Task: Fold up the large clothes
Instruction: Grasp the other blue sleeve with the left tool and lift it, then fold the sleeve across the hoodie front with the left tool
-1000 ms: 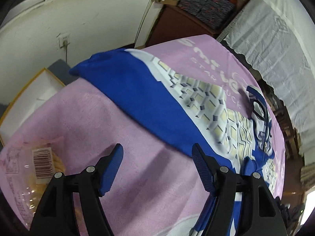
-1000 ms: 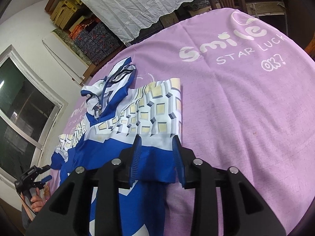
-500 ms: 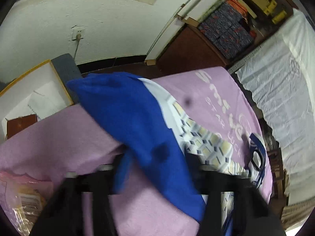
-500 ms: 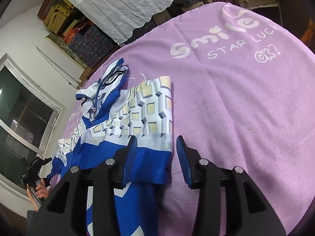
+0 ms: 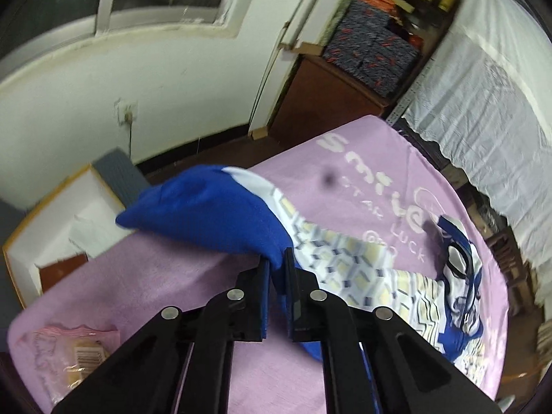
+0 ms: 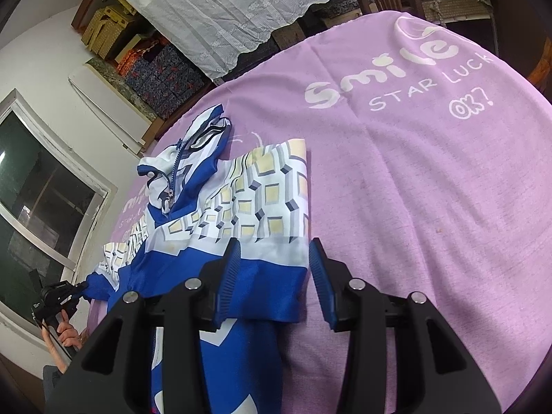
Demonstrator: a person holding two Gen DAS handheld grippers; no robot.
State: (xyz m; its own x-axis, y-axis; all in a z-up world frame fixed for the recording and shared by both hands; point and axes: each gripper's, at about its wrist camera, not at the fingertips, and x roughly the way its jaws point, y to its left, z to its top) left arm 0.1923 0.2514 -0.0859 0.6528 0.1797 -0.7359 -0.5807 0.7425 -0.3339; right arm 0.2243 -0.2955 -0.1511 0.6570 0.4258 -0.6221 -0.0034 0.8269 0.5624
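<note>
A blue and white jacket (image 6: 241, 203) with a yellow-grey block pattern and a zip collar lies on the pink cloth-covered table (image 6: 431, 172). In the left wrist view my left gripper (image 5: 277, 262) is shut on the jacket's blue sleeve (image 5: 214, 214) and holds it lifted off the table. My right gripper (image 6: 272, 252) is open, its jaws hovering over the folded blue edge of the jacket, holding nothing. The left gripper also shows far off in the right wrist view (image 6: 81, 288), pinching the sleeve end.
A plastic-wrapped packet (image 5: 72, 358) lies on the table's near left corner. An open white box (image 5: 62, 220) stands past the table edge. A wooden cabinet (image 5: 327, 100) and a lace-covered shelf (image 5: 490, 79) stand behind.
My left gripper moved forward over the blue sleeve and shut on it, lifting it. My right gripper opened wider above the jacket's folded edge.
</note>
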